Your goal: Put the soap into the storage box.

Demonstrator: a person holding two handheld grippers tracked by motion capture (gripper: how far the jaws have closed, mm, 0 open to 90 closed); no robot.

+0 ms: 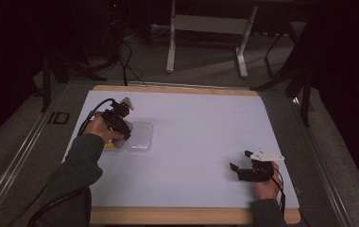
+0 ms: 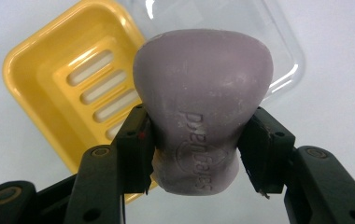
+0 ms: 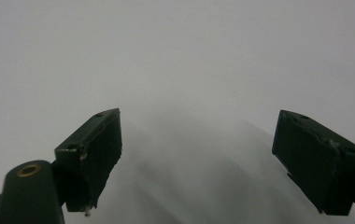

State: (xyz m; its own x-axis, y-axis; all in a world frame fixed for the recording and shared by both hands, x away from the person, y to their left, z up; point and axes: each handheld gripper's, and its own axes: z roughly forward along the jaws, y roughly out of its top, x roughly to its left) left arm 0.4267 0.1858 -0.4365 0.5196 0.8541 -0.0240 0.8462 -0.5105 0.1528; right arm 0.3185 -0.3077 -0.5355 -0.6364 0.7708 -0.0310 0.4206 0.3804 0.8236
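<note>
Two grippers are working over the counter: the right gripper (image 1: 242,162), near its front right corner, is resting with jaws spread wide and nothing between them. Farther back toward the left edge, the left gripper (image 2: 195,149) is clamping a purple soap bar (image 2: 203,102) above the yellow soap dish (image 2: 49,84), its clear lid (image 2: 278,42) lying just beside.

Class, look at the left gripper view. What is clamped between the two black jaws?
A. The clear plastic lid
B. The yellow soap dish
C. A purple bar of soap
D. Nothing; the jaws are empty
C. The left gripper has its jaws pressed on both sides of the purple bar of soap, while the yellow soap dish and the clear lid lie on the table behind it.
</note>
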